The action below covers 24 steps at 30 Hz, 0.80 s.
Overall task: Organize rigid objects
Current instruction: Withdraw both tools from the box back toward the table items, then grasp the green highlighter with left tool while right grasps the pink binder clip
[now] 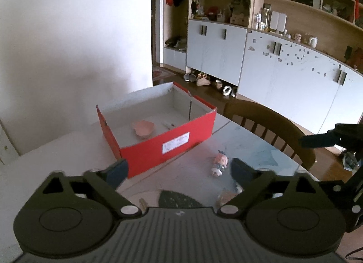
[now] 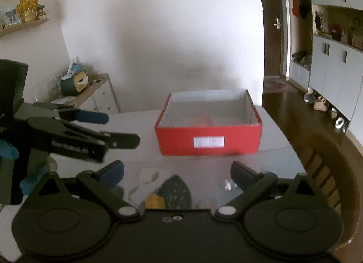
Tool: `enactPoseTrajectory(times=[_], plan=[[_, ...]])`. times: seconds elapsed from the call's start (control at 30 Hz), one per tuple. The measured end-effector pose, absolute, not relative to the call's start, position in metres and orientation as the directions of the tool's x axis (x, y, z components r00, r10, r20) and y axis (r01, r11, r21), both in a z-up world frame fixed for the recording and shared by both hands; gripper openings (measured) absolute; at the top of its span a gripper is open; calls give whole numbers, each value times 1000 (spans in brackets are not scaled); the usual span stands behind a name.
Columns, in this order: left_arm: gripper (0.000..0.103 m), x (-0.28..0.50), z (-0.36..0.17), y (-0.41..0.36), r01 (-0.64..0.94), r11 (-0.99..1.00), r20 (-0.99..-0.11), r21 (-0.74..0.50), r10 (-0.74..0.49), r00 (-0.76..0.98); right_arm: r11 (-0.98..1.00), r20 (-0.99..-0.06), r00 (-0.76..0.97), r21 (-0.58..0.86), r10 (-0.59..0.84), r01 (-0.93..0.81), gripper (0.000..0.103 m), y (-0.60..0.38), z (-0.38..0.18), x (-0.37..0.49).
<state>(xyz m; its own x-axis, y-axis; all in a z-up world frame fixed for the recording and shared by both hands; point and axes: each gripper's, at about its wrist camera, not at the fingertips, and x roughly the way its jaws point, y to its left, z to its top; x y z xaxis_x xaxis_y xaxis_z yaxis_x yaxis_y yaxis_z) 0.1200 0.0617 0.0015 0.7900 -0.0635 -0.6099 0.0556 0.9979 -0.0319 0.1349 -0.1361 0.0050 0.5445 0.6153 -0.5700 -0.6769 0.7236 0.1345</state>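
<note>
The white label [image 2: 208,142] on my red box [image 2: 208,140] is too blurred to read. Both my left tongs [image 1: 179,171] and right tongs [image 2: 177,173] tilt down over the table [image 1: 186,172], spread wide, holding nothing. In the box lies a pink object [image 1: 143,128]; a small figurine [image 1: 219,163] lies on the table just beside it.

The left gripper [image 1: 179,171] fills the bottom of its own view, its two blue-padded fingers [image 1: 116,170] spread wide with nothing between them. The right gripper [image 2: 178,173] sits the same way at the bottom of its view, jaws wide apart and empty. Each also shows in the other's view, at the frame's side edge.
</note>
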Motion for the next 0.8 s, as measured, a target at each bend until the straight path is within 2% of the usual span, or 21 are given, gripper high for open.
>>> enactPoseTrajectory(times=[0.3,0.5,0.67,0.8], plan=[[103,87,-46,69,32,999,-665,-13,-32,746,720,-653,489,128,579,-681,100,-143,-45,105],[103,61,-91,78,-47,997,-714,-62,-11,700,723,-722,442,116,532,-681,100,-138,-83,88],[103,46,-126,79,-83,994,-747,-76,-1,665,740,-771,414,108,484,-664,97,-135,-113,81],[103,38,-144,73,-83,996,-749,-29,34,662,755,-799,399,102,450,-648,93,-130,-130,82]])
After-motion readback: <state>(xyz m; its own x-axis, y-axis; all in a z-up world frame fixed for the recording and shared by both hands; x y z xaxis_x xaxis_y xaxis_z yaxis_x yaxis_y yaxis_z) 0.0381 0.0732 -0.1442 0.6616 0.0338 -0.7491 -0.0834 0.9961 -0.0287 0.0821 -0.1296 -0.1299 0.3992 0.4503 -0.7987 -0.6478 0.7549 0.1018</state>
